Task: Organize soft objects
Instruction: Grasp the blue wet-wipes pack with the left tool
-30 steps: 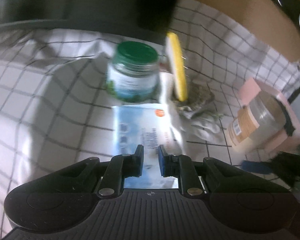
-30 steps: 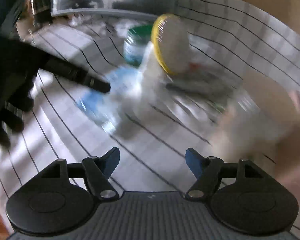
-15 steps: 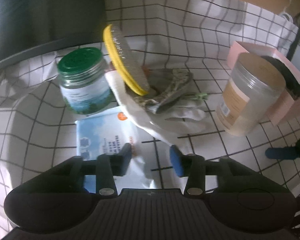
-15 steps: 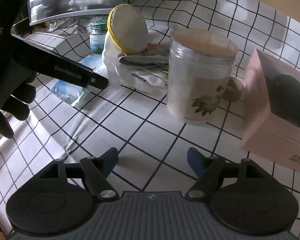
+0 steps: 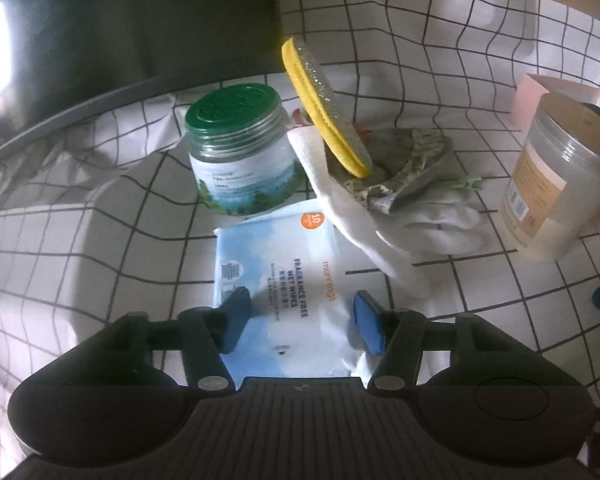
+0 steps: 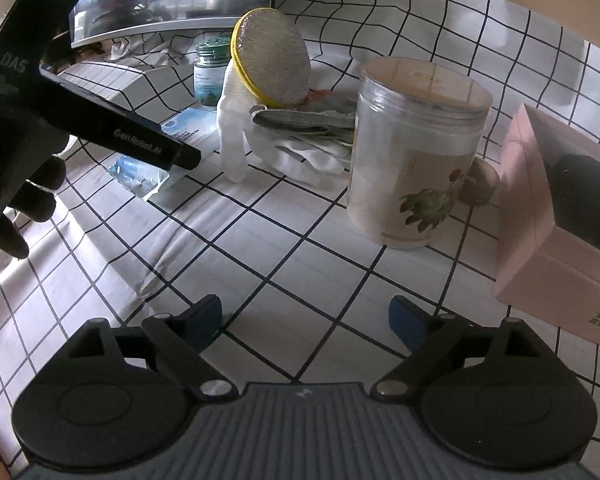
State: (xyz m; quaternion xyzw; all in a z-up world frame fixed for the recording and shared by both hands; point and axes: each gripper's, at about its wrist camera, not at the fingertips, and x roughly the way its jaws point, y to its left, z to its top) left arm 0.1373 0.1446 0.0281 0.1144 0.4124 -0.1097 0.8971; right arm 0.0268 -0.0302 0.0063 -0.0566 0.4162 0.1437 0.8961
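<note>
A blue-and-white wet wipes pack (image 5: 284, 292) lies flat on the checked tablecloth. My left gripper (image 5: 302, 312) hovers over its near half, jaws opening, pads clear of it. Behind the pack a white glove (image 5: 380, 232) sprawls under a grey patterned cloth (image 5: 404, 164), and a yellow-rimmed scrub pad (image 5: 324, 108) leans on them. My right gripper (image 6: 306, 316) is over bare cloth with nothing between its opening jaws. The right wrist view also shows the pad (image 6: 272, 60), the glove (image 6: 232, 140), the pack (image 6: 188, 128) and one of the left gripper's fingers (image 6: 180, 156).
A green-lidded glass jar (image 5: 240, 148) stands just behind the pack. A tall tan jar (image 6: 412, 148) and a pink box (image 6: 560, 240) stand at the right. A dark screen (image 5: 140, 20) rises at the back left. A gloved hand (image 6: 20, 200) holds the left gripper.
The left gripper's jaws have spread from almost shut to wide over the wipes pack, and it has rolled and shifted. The right gripper's jaws have widened and it has moved nearer the tan jar.
</note>
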